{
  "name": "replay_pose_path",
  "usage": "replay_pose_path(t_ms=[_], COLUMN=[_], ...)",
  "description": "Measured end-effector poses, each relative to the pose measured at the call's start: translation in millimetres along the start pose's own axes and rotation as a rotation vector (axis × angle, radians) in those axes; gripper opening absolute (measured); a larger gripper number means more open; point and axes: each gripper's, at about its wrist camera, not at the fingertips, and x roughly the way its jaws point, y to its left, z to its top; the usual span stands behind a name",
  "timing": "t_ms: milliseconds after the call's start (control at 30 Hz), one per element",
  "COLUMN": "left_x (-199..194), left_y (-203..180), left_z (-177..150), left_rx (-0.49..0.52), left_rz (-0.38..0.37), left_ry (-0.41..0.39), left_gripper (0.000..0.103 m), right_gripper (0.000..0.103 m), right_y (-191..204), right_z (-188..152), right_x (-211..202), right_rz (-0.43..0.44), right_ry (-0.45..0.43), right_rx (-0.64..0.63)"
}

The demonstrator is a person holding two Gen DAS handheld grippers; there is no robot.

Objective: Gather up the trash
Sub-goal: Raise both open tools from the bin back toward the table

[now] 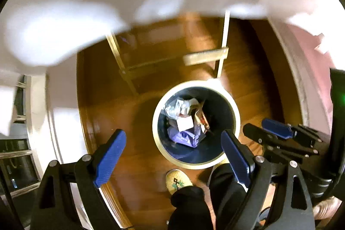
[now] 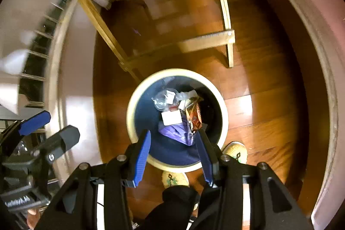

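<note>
1. Cream-rimmed and dark inside, the round bin (image 2: 224, 120) stands on the wooden floor (image 2: 269, 113); we place everything else from it.
2. Inside the bin we see the trash: a purple bag (image 2: 179, 132), a white card (image 2: 171, 118), a shiny brown wrapper (image 2: 194, 114) and clear plastic (image 2: 161, 98).
3. Above the bin's near edge our right gripper (image 2: 172, 156) hangs with its blue pads spread and nothing between them.
4. Our left gripper (image 1: 172, 156), just beside the bin, is also spread wide and holds nothing.
5. Beyond the bin stand light wooden furniture legs (image 2: 230, 51).
6. On the near side of the bin we see two patterned slippers (image 2: 175, 179).
</note>
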Motion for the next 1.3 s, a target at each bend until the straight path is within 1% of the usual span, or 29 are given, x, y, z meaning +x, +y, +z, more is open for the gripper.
replay_pose_path(t_ms=[200,333,400,467,567,700,833,867,933,1067,1167,1233,1300], left_x=[-75,-133,-162,-194,-230,-276,-309,-317,-332,-357,-370,-373,-373], left_y=[-1,-5,-9,-13,-19,-27,-33,-35,-36,-35,-34,-35,-37], left_z=[10,17,21,24,29,39,51,54,64,85,101,114,129], left_rx=[0.004,0.036,0.056,0.075,0.102,0.141,0.153,0.148,0.141,0.141,0.136,0.129,0.131], left_rz=[-0.024,-0.041,-0.050,-0.067,-0.092,-0.113,-0.120,-0.115,-0.112,-0.097,-0.096,-0.080,-0.066], left_ry=[-0.081,-0.131,-0.155,-0.186,-0.218,-0.287,-0.339,-0.352,-0.383,-0.442,-0.463,-0.470,-0.479], left_gripper=[0.089,0.089,0.089,0.089,0.089,0.089,0.089,0.089,0.089,0.089,0.089,0.089,0.089], right_gripper=[0.044,0.045,0.047,0.052,0.052,0.053,0.053,0.053,0.053,0.054,0.054,0.054,0.060], right_y=[17,33,41,48,62,74,83,83,86,87,87,85,80], right_z=[0,-2,-3,-4,-4,1,10,13,21,38,53,65,82], right_x=[-63,-119,-146,-169,-212,-254,-293,-301,-323,-352,-365,-372,-378], right_rz=[0.030,0.049,0.059,0.069,0.077,0.081,0.069,0.067,0.057,0.041,0.037,0.030,0.037], right_ry=[-0.063,-0.111,-0.133,-0.153,-0.201,-0.262,-0.342,-0.352,-0.402,-0.478,-0.518,-0.541,-0.559], right_rx=[0.012,0.027,0.031,0.028,0.013,-0.004,-0.027,-0.032,-0.044,-0.059,-0.059,-0.057,-0.049])
